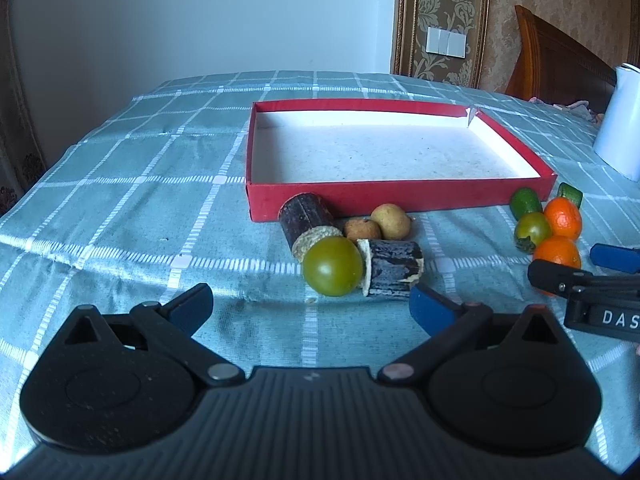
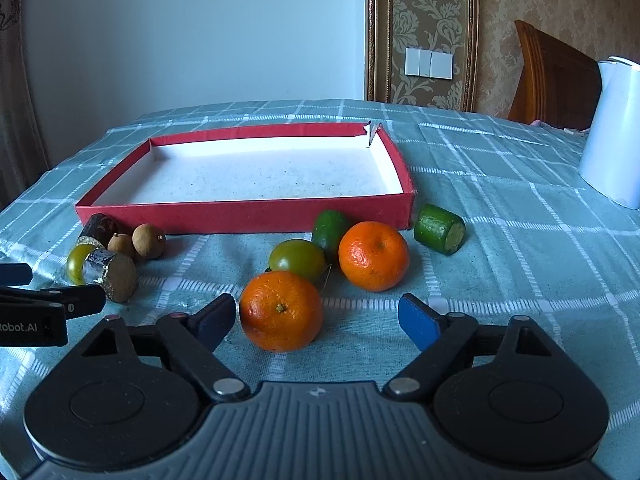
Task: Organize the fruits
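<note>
- Right gripper tilts down toward the checked tablecloth, jaws wide, around the near mandarin; the pads are not pressing it.
- Left gripper also tilts down, jaws spread and empty, just short of a green tomato (sugarcane pieces beside it).
- The red tray lies behind the fruit, nothing in it.

We see a teal checked cloth covering the table. On it at the far right stands a white jug, upright. Behind the table we see a plain pale wall, a patterned wallpaper panel bearing a white switch plate, and a wooden headboard.
</note>
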Available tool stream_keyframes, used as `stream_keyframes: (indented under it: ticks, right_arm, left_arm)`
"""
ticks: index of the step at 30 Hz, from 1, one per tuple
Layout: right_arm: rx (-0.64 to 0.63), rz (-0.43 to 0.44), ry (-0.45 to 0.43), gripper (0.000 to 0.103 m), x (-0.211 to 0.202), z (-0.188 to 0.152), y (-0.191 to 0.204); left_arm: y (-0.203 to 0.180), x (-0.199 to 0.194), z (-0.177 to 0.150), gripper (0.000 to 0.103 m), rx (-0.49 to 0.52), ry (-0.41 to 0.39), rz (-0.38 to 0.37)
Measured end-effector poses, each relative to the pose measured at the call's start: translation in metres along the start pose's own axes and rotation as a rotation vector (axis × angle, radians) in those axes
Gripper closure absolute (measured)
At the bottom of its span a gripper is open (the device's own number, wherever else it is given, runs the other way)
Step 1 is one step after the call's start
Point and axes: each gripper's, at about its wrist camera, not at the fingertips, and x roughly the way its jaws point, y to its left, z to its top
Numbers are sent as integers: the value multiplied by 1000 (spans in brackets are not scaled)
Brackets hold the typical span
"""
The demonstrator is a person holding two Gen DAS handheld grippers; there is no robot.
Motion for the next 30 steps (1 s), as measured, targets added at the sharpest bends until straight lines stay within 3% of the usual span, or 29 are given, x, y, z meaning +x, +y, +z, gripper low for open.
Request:
stream_keyframes:
  ticks: [2, 14, 18, 23, 30]
  right_arm:
    - [-2, 0, 5, 24, 2, 1, 1]
    - [-60, 31, 9, 61, 5, 0, 20]
    - [-93, 9, -8, 61, 4, -2, 25]
    - [-47, 28, -9, 62, 2, -2, 17]
    - [-7, 7, -39, 62, -11, -2, 0]
  left_arm:
    - [1, 1, 0, 0, -4, 5, 0]
    - [4, 2, 0, 0, -6, 6, -2]
    - [8, 3, -2, 0, -13, 7, -3]
    - [13, 0, -6, 0, -19, 2, -5]
    - [8, -17, -11, 0, -18, -44, -84]
